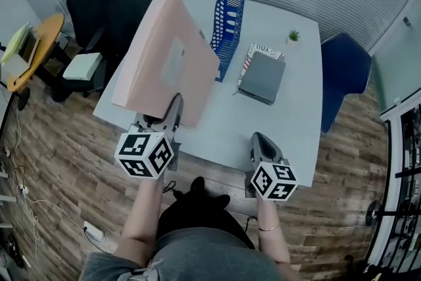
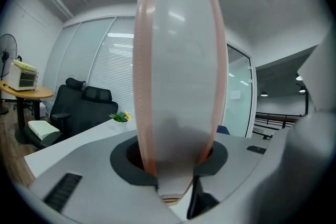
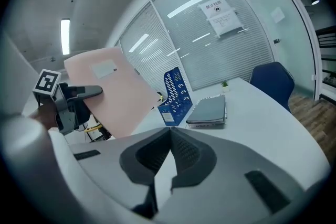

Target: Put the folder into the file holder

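Note:
A large pink folder [image 1: 164,56] is held tilted up above the left part of the white table [image 1: 289,135]. My left gripper [image 1: 172,107] is shut on its lower edge. In the left gripper view the folder [image 2: 178,71] stands edge-on between the jaws of the left gripper [image 2: 176,165]. The blue mesh file holder [image 1: 228,20] stands upright on the table just right of the folder, apart from it. My right gripper [image 1: 261,141] is at the table's front edge, shut and empty. The right gripper view shows the folder [image 3: 113,89] left of the file holder [image 3: 176,94], past the right gripper [image 3: 169,139].
A grey notebook [image 1: 262,76] lies on a printed booklet right of the file holder. A small potted plant [image 1: 293,35] stands at the far edge. Black office chairs [image 1: 118,0] are at the left, a blue chair [image 1: 345,72] at the right, a round wooden table [image 1: 36,49] far left.

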